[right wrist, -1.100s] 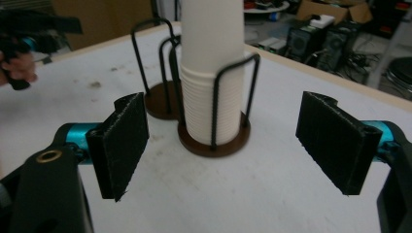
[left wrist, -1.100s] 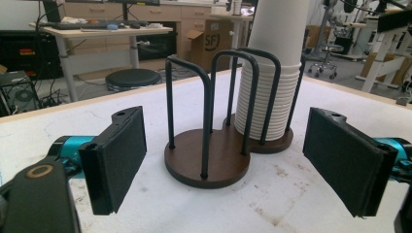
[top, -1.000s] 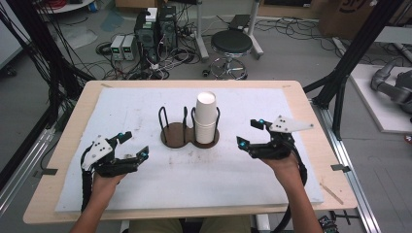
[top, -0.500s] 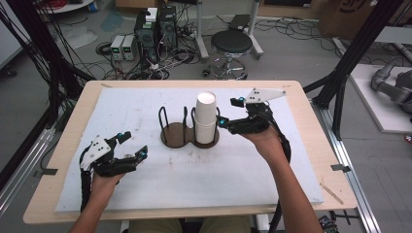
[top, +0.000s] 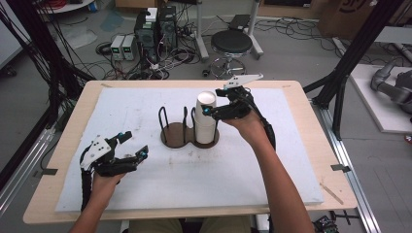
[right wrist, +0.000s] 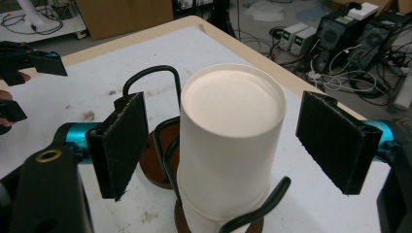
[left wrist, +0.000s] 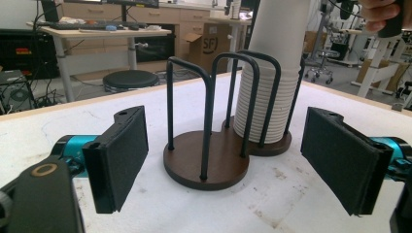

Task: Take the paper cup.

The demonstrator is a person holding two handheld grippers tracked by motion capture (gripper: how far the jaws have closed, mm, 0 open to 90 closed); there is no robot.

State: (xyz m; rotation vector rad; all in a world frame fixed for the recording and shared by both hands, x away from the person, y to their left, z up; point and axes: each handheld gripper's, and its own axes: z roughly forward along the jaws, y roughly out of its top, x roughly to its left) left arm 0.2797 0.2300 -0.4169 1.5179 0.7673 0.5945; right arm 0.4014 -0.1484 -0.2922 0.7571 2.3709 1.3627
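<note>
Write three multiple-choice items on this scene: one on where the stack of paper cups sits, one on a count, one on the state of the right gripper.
1. Where does the stack of white paper cups stand?
A. In the holder's right ring, as the high view shows it
B. Loose on the white mat
C. On the stool

2. How many round wooden bases does the cup holder have?
A. One
B. Two
C. Four

3. How does the right gripper stand?
A. Shut on the cups
B. Open, with the top cup between its pads
C. Lying on the table

Key:
1 A: the cups stand inside the right-hand wire loops, and the left base is bare.
2 B: two joined brown discs show in the left gripper view.
3 B: gaps show between each pad and the cup in the right gripper view.
</note>
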